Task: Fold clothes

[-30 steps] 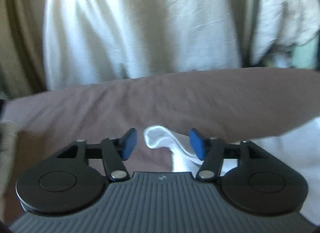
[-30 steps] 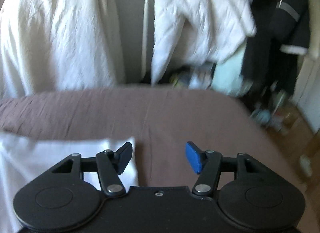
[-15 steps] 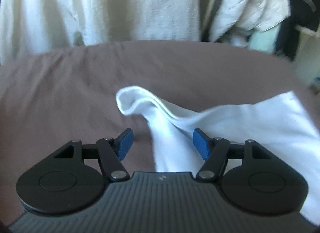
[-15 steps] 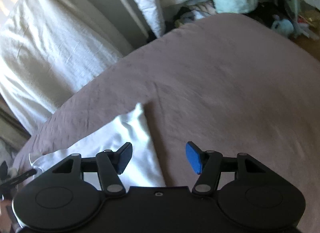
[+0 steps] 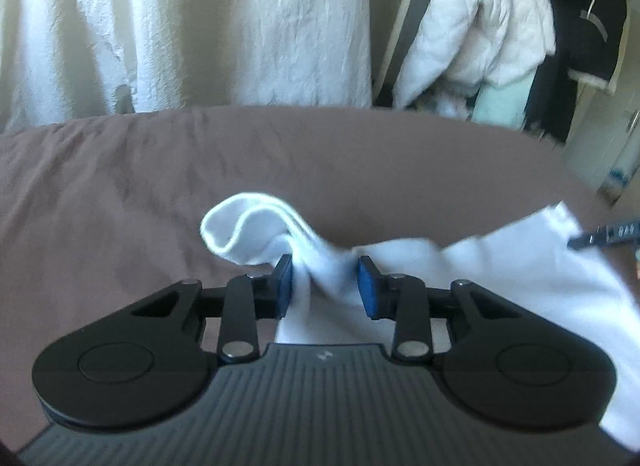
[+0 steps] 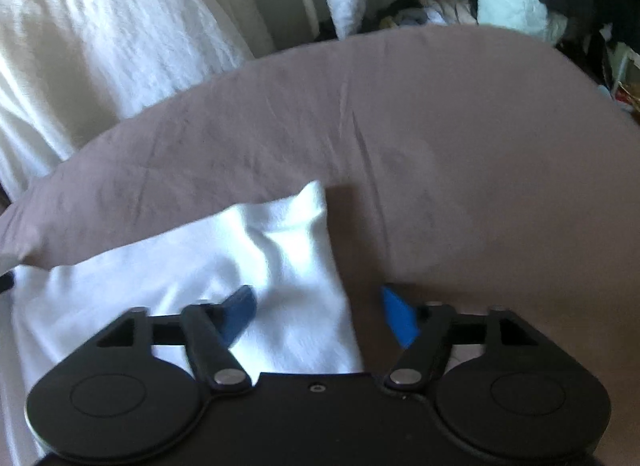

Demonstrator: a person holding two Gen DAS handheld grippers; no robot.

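Two tools straddle one white cotton garment (image 5: pixel 460 266) lying on the mauve-brown bed sheet (image 5: pixel 120 193): the left tool (image 5: pixel 325 280) stands apart around its bunched hem, the right tool (image 6: pixel 316 312) apart over its corner, presumably to lift both ends for folding.

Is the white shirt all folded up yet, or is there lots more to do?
Not yet, it looks barely started. The white garment lies spread and rumpled on the brown bedsheet, with no neat fold showing. In hand: the left gripper has a bunched corner with a hemmed edge between its pads, jaws not fully shut. The right gripper is open over the other corner. Left: grip both corners, then fold it over.
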